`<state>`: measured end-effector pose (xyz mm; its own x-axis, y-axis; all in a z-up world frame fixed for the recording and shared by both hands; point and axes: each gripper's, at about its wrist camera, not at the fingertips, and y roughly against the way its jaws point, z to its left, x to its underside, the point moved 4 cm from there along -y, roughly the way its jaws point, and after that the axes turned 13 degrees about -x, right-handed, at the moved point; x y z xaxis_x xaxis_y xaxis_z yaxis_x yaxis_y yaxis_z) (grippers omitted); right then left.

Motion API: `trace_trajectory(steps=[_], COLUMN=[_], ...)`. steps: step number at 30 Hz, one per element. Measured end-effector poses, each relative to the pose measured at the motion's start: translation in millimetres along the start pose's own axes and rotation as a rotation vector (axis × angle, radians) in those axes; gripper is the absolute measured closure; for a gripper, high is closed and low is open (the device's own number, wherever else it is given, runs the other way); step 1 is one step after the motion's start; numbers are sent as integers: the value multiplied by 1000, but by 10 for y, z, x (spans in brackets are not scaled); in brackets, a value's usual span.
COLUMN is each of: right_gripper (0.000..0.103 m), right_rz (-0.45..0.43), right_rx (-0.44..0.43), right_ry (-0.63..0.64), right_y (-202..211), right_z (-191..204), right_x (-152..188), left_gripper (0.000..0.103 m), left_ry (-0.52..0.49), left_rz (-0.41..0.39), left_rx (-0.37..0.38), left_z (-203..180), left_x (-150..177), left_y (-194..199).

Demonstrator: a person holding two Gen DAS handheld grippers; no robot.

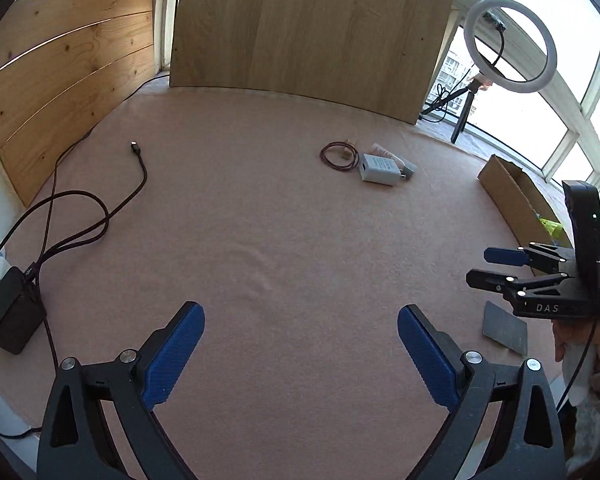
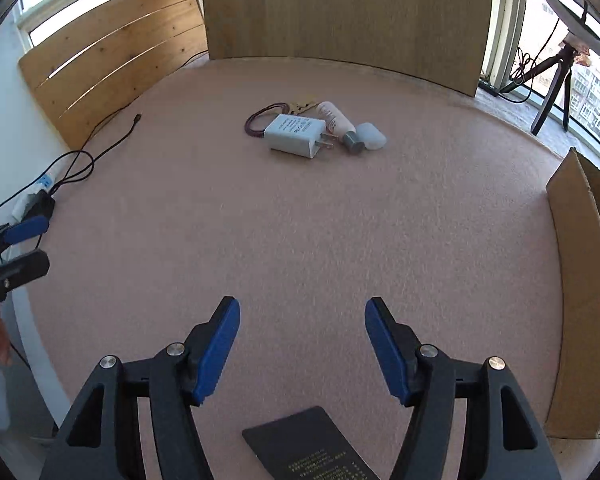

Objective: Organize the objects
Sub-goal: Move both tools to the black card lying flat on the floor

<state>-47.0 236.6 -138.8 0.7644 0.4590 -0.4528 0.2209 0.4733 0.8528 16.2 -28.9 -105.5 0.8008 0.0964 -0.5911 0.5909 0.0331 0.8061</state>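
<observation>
A white charger plug (image 2: 298,136) lies mid-table on the pink cloth, with a coiled maroon cable (image 2: 260,118) to its left and a cream tube with a grey cap (image 2: 336,120) and a white case (image 2: 371,135) to its right. The same cluster shows in the left wrist view: charger (image 1: 378,169), cable (image 1: 338,155). A dark card (image 2: 312,446) lies flat just below my right gripper (image 2: 302,348), which is open and empty. My left gripper (image 1: 300,354) is open and empty over bare cloth. The right gripper also shows in the left wrist view (image 1: 496,268).
An open cardboard box (image 2: 576,296) stands at the right table edge. A black cable (image 1: 100,216) and a black adapter (image 1: 14,314) lie at the left. Wooden boards (image 1: 308,28) stand at the back. A ring light (image 1: 510,44) stands at the back right.
</observation>
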Motion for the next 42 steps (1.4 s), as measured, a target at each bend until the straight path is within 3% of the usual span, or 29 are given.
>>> trace_trajectory(steps=[7, 12, 15, 19, 24, 30, 34, 38, 39, 42], right_gripper=[42, 43, 57, 57, 57, 57, 56, 55, 55, 59], right_rz=[270, 254, 267, 303, 372, 417, 401, 369, 367, 376], right_rx=[-26, -83, -122, -190, -322, -446, -451, -450, -448, -438], right_ry=[299, 297, 348, 489, 750, 1001, 978, 936, 936, 900], right_y=[142, 208, 226, 155, -12, -65, -5, 35, 35, 29], right_z=[124, 10, 36, 198, 639, 970, 813, 705, 704, 700], right_x=[774, 819, 814, 762, 692, 820, 852, 900, 907, 886], left_gripper=[3, 3, 3, 3, 3, 4, 23, 32, 41, 44], left_ry=[-71, -178, -312, -498, -758, -833, -905, -936, -943, -957], left_rz=[27, -25, -81, -93, -70, 17, -2, -17, -20, -35], left_rx=[60, 177, 249, 368, 448, 494, 471, 466, 475, 481], left_z=[-133, -500, -770, -1076, -1421, -1568, -1582, -1553, -1546, -1514], left_x=[60, 89, 149, 308, 603, 768, 878, 899, 906, 914], left_y=[-196, -158, -89, -19, 44, -43, -33, 6, 24, 47])
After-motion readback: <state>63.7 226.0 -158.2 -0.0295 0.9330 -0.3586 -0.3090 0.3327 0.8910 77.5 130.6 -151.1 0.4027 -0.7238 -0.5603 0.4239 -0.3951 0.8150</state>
